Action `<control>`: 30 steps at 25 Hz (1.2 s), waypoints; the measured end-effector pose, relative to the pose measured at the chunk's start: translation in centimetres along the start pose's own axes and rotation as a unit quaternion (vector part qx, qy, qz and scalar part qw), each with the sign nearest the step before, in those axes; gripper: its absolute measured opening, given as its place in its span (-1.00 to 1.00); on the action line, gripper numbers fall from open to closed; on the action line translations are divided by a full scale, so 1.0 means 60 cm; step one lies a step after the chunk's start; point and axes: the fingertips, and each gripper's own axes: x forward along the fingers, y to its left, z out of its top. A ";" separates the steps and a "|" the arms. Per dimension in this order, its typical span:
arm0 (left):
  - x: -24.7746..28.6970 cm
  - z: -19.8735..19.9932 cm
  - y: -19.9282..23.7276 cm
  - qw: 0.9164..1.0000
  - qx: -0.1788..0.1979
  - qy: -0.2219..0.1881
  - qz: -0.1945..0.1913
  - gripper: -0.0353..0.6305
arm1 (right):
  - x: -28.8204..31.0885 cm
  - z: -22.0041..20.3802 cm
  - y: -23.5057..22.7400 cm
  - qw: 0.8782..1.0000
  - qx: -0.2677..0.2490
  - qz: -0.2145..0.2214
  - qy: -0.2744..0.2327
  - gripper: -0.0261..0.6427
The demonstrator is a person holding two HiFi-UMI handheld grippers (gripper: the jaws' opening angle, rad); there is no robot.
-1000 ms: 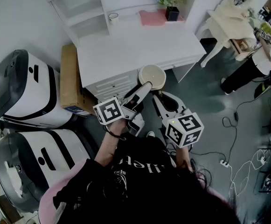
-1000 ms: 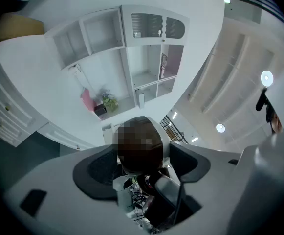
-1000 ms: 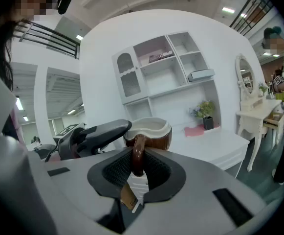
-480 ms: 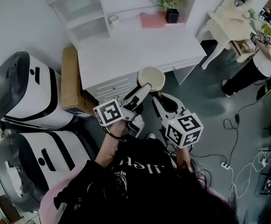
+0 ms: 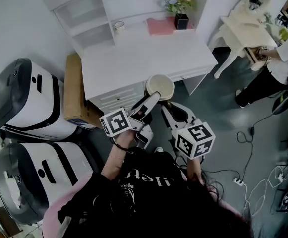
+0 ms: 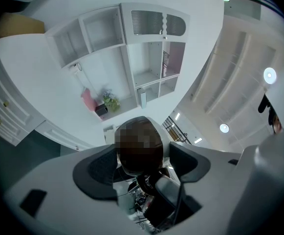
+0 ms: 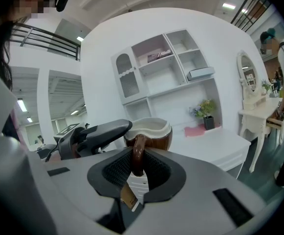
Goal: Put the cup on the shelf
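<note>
The person stood at the front of the white desk [image 5: 148,53] with both grippers raised together, the brown cup [image 5: 159,87] with its cream inside caught between them at the middle of the head view. It hung over the desk's near edge, above the drawers, and was well apart from the white shelf unit [image 5: 84,14] at the upper left of the frame.

The left gripper [image 5: 151,95] reached up from the lower left. In its own view the cup's round body filled the gap between the two dark pads, so its jaws were clamped on the cup. The right gripper [image 7: 138,165] came in from the lower right. In its view the cup's handle [image 7: 138,155] stood upright in the hollow between the mesh pads, with the jaws drawn in around it.

On the desk's far side, toward the top of the head view, a small white mug [image 5: 119,26] sat near the shelf unit. A pink cloth [image 5: 161,26] lay beside a dark pot of flowers [image 5: 181,19].

A cardboard box [image 5: 74,90] stood against the desk's left end, and two large white machines [image 5: 25,103] took up the left edge. At the far right another person [image 5: 277,68] bent over a cream table [image 5: 238,26].
</note>
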 end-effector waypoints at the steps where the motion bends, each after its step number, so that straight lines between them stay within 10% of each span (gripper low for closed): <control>1: 0.007 -0.002 -0.001 1.000 0.001 -0.001 0.001 0.11 | -0.002 0.002 -0.007 1.000 0.000 0.002 0.000 -0.68; 30: 0.151 0.043 0.053 0.999 0.007 -0.037 0.031 0.11 | 0.068 0.052 -0.151 0.999 0.000 0.047 0.010 -0.68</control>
